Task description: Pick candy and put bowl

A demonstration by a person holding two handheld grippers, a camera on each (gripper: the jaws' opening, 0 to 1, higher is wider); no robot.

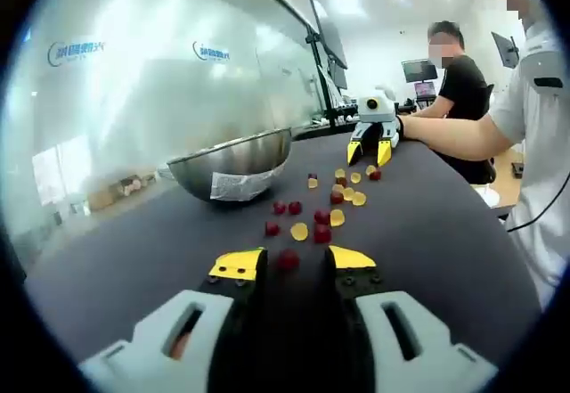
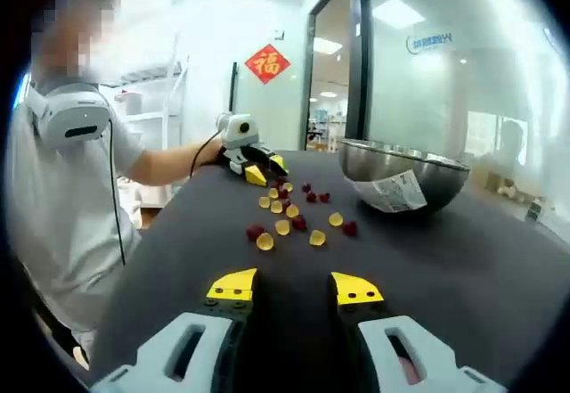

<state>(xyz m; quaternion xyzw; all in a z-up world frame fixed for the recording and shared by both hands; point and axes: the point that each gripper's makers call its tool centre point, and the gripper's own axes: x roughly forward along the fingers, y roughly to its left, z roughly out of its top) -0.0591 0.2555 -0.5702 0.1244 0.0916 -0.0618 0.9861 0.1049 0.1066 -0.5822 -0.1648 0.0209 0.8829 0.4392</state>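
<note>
Dark grey table (image 1: 427,224) with a matte, cloth-like surface carries all the work items. Behind it runs a frosted glass wall (image 1: 134,99) bearing small blue logos, framed by a dark door post (image 2: 356,54). A red diamond-shaped paper sign (image 2: 267,63) hangs on the white wall beyond the table in the right gripper view. Ceiling light panels are lit. Monitors (image 1: 419,70) stand on desks in the background, where a person in a black shirt (image 1: 463,90) sits.

A steel bowl (image 1: 233,163) stands on the table near the glass wall, with a white label stuck to its side. Candy (image 1: 325,215), red and yellow pieces, lies scattered on the table just beside the bowl, none of it visibly inside the bowl.

Left tongs (image 1: 291,263) rest low over the table, released, with one red candy (image 1: 287,259) lying between the yellow tips and not gripped. These tongs also appear at the far end of the table in the right gripper view, held by a person in a white shirt (image 2: 80,161).

Right tongs (image 2: 294,288) are released and hold nothing; the nearest candy lies well ahead of the tips.
</note>
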